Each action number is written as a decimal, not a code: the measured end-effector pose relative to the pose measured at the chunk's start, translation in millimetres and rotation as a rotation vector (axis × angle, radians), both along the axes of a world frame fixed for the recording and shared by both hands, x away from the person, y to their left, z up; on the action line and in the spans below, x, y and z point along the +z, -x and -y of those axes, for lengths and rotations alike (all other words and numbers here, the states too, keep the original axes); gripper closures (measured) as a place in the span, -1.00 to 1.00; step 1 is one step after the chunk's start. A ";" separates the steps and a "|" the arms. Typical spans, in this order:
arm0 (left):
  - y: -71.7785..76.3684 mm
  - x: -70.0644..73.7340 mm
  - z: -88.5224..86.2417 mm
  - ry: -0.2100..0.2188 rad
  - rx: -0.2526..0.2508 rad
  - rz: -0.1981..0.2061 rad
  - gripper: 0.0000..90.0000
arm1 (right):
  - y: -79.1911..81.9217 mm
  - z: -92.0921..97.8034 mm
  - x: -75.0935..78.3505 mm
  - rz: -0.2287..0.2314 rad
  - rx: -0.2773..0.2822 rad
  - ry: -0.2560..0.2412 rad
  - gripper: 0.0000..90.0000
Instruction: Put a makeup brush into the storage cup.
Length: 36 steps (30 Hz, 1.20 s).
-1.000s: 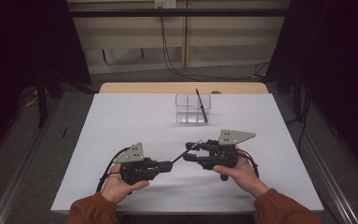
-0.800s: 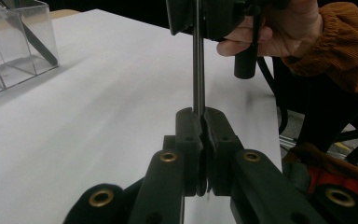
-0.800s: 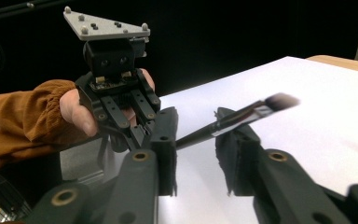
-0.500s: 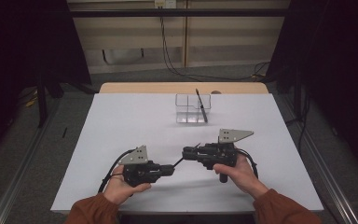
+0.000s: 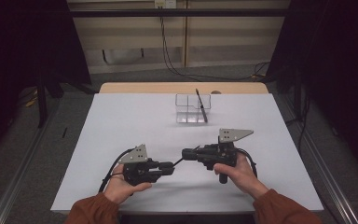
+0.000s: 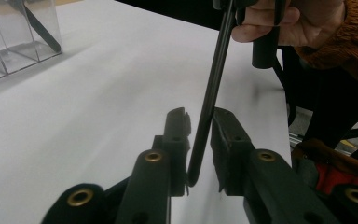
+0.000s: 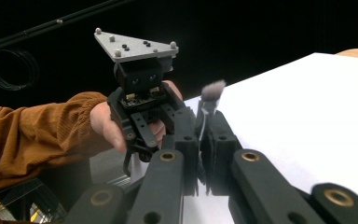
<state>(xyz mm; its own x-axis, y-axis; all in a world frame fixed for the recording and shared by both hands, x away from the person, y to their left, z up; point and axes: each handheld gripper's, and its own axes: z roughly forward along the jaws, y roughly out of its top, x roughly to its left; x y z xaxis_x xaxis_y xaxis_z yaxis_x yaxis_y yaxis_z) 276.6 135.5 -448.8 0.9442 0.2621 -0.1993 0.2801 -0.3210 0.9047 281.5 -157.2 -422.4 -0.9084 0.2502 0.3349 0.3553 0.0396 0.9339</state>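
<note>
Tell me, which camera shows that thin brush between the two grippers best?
The left gripper view: the brush handle runs long and sharp between its fingers. The right gripper view shows its grey bristle tip; the high view, a thin dark line.

The white surface (image 5: 121, 130) lies bare across its left half and along its right edge, so a hand-held gripper could pass there freely. At the far middle stands a clear divided box (image 5: 192, 108) with a dark stick (image 5: 201, 106) leaning in it, the one obstacle on the sheet. Between the box and the near edge the room is open. At the near middle the left hand-held gripper (image 5: 170, 165) and right hand-held gripper (image 5: 185, 154) sit tip to tip, joined by a thin black brush (image 6: 209, 93), so no way through lies between them.
</note>
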 end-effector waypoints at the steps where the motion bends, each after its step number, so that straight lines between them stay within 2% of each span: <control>1: 0.0 0.0 0.1 0.001 0.001 0.000 0.61 | -0.5 0.7 0.3 0.002 -0.002 -0.003 0.92; 10: -0.5 2.5 -3.0 0.007 0.049 0.011 0.36 | -0.6 5.0 3.2 0.012 -0.019 -0.011 0.92; 13: 0.0 2.8 -2.9 0.008 0.063 0.012 0.25 | -1.0 7.1 4.1 0.002 -0.026 -0.016 0.92; 17: -0.1 3.7 -3.9 -0.011 0.074 0.016 0.15 | -1.3 8.8 4.8 -0.001 -0.029 -0.015 0.92; 24: -0.3 5.5 -4.3 -0.017 0.114 0.021 -0.06 | -2.2 11.7 5.4 -0.004 -0.038 -0.006 0.92; 26: -0.5 5.8 -4.1 -0.015 0.119 0.009 -0.17 | -2.4 12.3 5.5 -0.005 -0.039 -0.006 0.92; 27: -0.3 6.4 -4.6 -0.022 0.125 0.016 -0.22 | -2.4 12.7 5.7 -0.004 -0.039 -0.004 0.92; 29: -0.2 6.8 -5.3 -0.010 0.133 0.008 -0.31 | -2.4 13.8 6.0 -0.001 -0.042 -0.003 0.92; 31: -0.5 8.2 -7.1 -0.023 0.137 0.022 -0.40 | -2.5 15.8 6.6 -0.003 -0.046 -0.001 0.92; 34: -0.8 8.8 -9.3 -0.017 0.146 0.015 -0.52 | -2.5 18.5 7.4 -0.002 -0.055 -0.003 0.92; 36: -0.5 9.3 -10.4 -0.016 0.155 0.030 -0.60 | -2.4 20.2 7.6 -0.002 -0.059 0.000 0.92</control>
